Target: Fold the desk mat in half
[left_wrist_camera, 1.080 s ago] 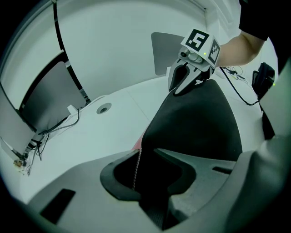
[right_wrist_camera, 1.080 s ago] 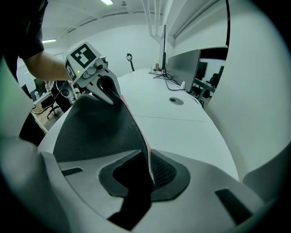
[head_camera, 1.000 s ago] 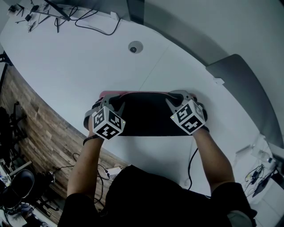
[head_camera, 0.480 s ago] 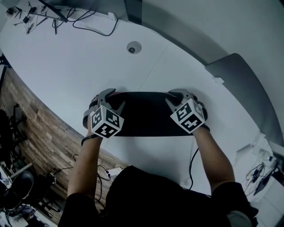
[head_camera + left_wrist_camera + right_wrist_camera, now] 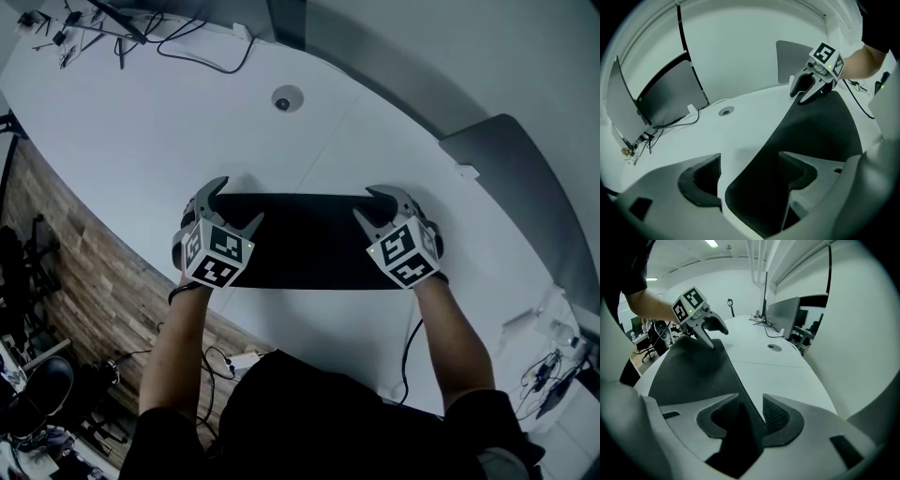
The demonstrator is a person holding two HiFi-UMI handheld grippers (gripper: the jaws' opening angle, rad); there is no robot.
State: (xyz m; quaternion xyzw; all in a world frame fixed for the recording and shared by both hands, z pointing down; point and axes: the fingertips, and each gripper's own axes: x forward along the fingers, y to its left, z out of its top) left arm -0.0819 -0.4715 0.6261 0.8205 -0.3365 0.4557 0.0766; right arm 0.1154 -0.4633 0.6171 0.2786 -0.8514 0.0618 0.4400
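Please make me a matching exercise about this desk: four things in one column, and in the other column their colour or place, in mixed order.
Things:
1. mat
2. table
3. cables
4. round hole

Colour or place:
A. white
B. far left end of the table
C. black, folded
D. in the tabletop, beyond the mat

Pairs: 1-C, 2-A, 3-B, 4-D

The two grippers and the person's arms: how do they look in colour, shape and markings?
The left gripper and right gripper are pale grey plastic with curved, claw-like jaws and dark textured pads. Each carries a white cube with black square markers. The person wears a black short-sleeved top and a dark band on the left wrist.
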